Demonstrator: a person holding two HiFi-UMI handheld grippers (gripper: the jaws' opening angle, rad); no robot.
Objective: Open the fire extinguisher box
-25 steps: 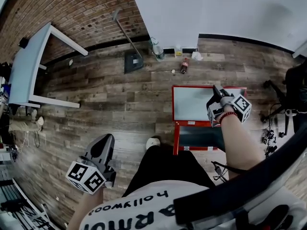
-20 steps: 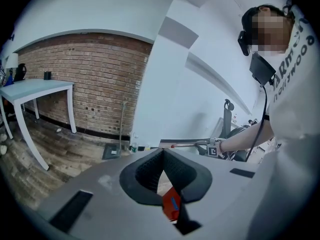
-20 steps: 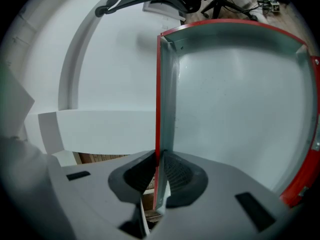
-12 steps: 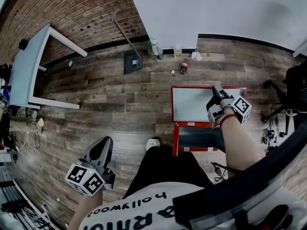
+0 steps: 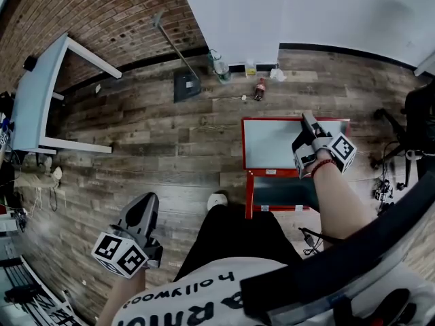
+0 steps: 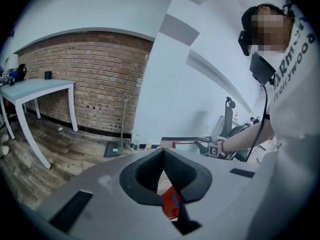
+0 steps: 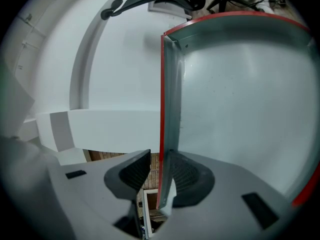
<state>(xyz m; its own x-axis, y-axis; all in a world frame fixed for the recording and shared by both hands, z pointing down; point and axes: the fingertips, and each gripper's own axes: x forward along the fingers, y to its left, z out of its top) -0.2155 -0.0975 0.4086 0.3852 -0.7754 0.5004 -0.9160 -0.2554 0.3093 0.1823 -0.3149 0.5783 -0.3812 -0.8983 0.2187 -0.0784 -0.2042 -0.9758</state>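
The red fire extinguisher box (image 5: 253, 195) lies on the wood floor with its grey-lined lid (image 5: 272, 145) swung up. My right gripper (image 5: 307, 119) is at the lid's right side. In the right gripper view the lid's red-edged rim (image 7: 162, 109) stands between the jaws of the right gripper (image 7: 157, 159). Those jaws have just been opening: the left pad stands clear of the rim, so the gripper is open. My left gripper (image 5: 151, 197) hangs low at the left, far from the box. The left gripper view shows the left gripper (image 6: 162, 151) shut with nothing in it.
A white table (image 5: 34, 94) stands at the left by the brick wall. A long-handled dustpan (image 5: 187, 83), bottles (image 5: 221, 66) and a cola bottle (image 5: 259, 90) lie along the white wall. An office chair (image 5: 414, 128) and cables (image 5: 380, 189) are at the right.
The right gripper and the lid's edge sit slightly higher in the head view than a second ago. The left gripper has not moved.
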